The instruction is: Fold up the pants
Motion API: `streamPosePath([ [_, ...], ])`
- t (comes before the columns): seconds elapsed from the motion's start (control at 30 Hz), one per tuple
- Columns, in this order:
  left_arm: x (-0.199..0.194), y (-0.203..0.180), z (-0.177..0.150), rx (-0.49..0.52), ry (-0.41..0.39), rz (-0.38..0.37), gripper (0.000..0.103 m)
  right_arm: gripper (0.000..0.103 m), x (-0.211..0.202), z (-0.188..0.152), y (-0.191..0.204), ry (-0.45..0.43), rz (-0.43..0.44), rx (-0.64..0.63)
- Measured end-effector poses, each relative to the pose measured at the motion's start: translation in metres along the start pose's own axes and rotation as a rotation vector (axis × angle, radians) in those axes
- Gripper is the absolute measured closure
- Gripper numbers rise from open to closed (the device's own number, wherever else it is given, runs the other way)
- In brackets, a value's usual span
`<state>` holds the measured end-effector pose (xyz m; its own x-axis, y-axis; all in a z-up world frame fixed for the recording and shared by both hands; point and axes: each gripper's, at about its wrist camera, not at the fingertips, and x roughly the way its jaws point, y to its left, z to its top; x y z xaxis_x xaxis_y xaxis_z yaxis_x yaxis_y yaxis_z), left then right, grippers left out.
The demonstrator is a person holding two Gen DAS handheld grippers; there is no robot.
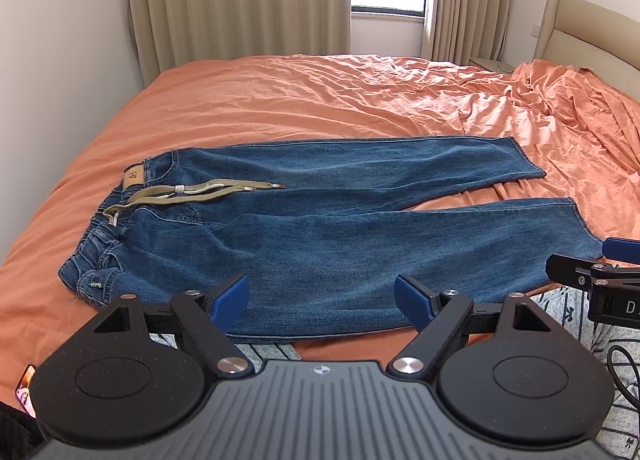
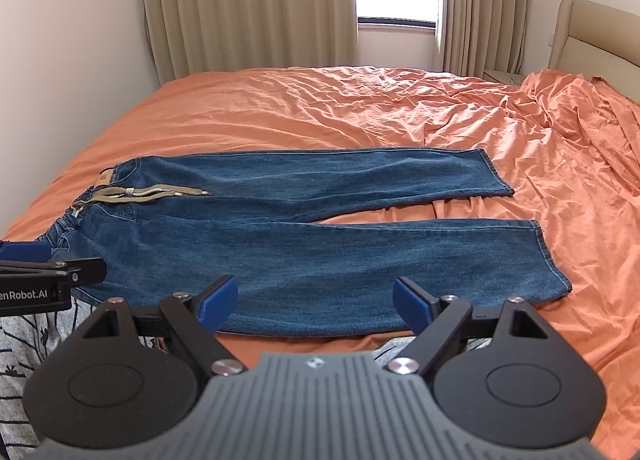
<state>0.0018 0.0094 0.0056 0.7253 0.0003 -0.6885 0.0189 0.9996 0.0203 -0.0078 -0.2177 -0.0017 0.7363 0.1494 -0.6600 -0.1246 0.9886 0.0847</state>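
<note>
Both hand-held grippers, left [image 1: 322, 300] and right [image 2: 316, 298], hang spread and empty at the frame bottom. Jeans [image 1: 320, 236] lie flat mid-frame on the orange bed [image 1: 300, 99], waistband left, legs right.

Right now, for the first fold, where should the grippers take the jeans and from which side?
Probably the near leg's long outer edge: the jeans lie flat, waistband left, hems right. Left gripper near the waistband corner, right gripper near the hem, both coming in low from the near side of the bed. Both stand open.
</note>
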Motion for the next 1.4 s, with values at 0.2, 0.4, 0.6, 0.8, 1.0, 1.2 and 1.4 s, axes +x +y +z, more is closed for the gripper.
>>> streamPosePath([
  [0.2, 0.0010, -0.0048, -0.0025, -0.001, -0.001, 0.006, 0.007, 0.022, -0.0007, 0.0002, -0.0023, -0.002, 0.001, 0.004],
  [0.4, 0.0000, -0.0053, -0.0009, 0.000, -0.002, 0.006, 0.007, 0.022, -0.0008, 0.0003, -0.0019, 0.000, -0.001, 0.006],
  [0.6, 0.0009, -0.0060, -0.0041, -0.001, -0.001, 0.008, 0.007, 0.022, -0.0015, 0.0005, -0.0023, -0.002, 0.000, 0.007],
  [0.8, 0.0009, -0.0059, -0.0039, 0.001, -0.001, 0.007, 0.007, 0.022, -0.0018, 0.0010, -0.0036, -0.003, 0.000, 0.007],
  [1.0, 0.0009, -0.0058, -0.0040, -0.002, -0.001, 0.007, 0.007, 0.022, -0.0021, 0.0008, -0.0044, -0.003, 0.000, 0.007],
  [1.2, 0.0009, -0.0060, -0.0041, 0.000, -0.002, 0.008, 0.007, 0.022, -0.0023, 0.0005, -0.0050, -0.004, 0.001, 0.007],
  [1.4, 0.0006, -0.0055, -0.0042, 0.000, -0.002, 0.008, 0.007, 0.022, -0.0022, 0.0006, -0.0046, -0.004, 0.001, 0.007],
])
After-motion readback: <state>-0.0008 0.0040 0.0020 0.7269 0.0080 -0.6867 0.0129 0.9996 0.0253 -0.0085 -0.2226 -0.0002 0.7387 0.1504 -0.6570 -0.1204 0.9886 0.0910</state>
